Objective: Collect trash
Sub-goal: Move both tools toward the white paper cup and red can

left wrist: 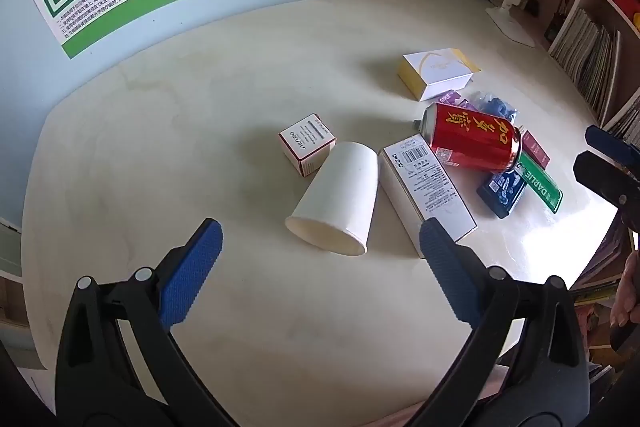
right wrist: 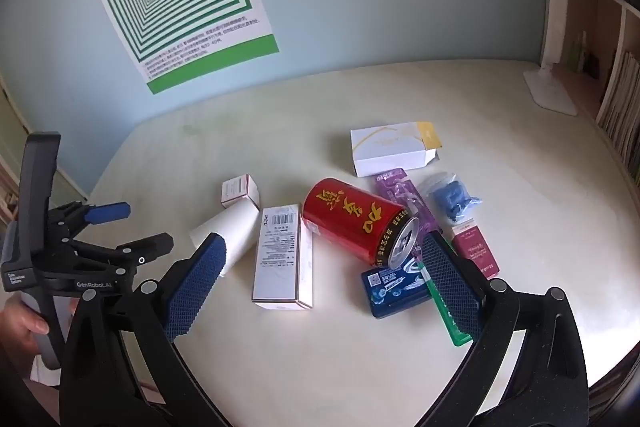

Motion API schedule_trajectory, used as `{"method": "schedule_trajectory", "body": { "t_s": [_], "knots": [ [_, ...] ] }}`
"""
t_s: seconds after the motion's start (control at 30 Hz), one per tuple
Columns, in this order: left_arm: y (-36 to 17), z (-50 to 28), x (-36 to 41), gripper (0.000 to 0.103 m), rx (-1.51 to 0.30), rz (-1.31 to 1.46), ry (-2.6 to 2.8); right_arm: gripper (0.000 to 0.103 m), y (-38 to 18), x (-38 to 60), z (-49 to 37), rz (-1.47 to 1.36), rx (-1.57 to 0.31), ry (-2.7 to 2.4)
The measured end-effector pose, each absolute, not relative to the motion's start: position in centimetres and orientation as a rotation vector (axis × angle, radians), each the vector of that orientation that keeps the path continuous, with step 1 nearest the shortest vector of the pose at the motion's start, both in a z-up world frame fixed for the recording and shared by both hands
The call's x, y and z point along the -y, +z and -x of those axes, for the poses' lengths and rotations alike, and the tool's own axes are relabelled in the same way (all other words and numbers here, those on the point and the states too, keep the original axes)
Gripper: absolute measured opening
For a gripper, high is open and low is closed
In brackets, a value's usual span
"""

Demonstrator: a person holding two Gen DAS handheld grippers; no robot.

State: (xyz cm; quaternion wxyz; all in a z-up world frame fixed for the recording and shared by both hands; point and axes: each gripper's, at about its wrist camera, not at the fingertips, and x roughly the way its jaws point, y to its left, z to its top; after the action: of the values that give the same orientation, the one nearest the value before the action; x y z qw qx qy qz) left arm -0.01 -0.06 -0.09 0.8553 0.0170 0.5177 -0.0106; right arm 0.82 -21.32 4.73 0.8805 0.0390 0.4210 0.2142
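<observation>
Trash lies in a loose pile on the pale round table (left wrist: 160,147). A white paper cup (left wrist: 340,199) lies on its side, mouth toward me, just ahead of my open, empty left gripper (left wrist: 320,239). Beside it are a small white box (left wrist: 306,143), a long white barcode box (left wrist: 426,191) and a red drink can (left wrist: 474,139) on its side. My right gripper (right wrist: 322,247) is open and empty, hovering before the red can (right wrist: 358,221), the long white box (right wrist: 282,253) and a dark blue box (right wrist: 396,289).
A white and yellow box (left wrist: 438,73), a green toothpaste box (left wrist: 540,183), a purple toothbrush pack (right wrist: 402,197), a maroon box (right wrist: 476,247) and a bag of blue bits (right wrist: 454,199) lie around. A white lamp base (right wrist: 550,93) and bookshelves (left wrist: 588,39) stand right.
</observation>
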Motion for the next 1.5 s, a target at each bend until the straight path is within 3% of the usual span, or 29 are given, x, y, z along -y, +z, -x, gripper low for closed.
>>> {"method": "schedule_trajectory", "body": {
  "t_s": [0.53,1.5],
  "knots": [
    [-1.8,-0.4,-2.5,0.096,-1.124,0.149,0.006,0.097,4.0,21.2,-1.9,-0.093,-0.913,0.464],
    [-3.0,-1.0,-1.2,0.096,-1.178,-0.037,0.056,0.097,2.7,19.9,-3.1,-0.060,-0.977,0.511]
  ]
}}
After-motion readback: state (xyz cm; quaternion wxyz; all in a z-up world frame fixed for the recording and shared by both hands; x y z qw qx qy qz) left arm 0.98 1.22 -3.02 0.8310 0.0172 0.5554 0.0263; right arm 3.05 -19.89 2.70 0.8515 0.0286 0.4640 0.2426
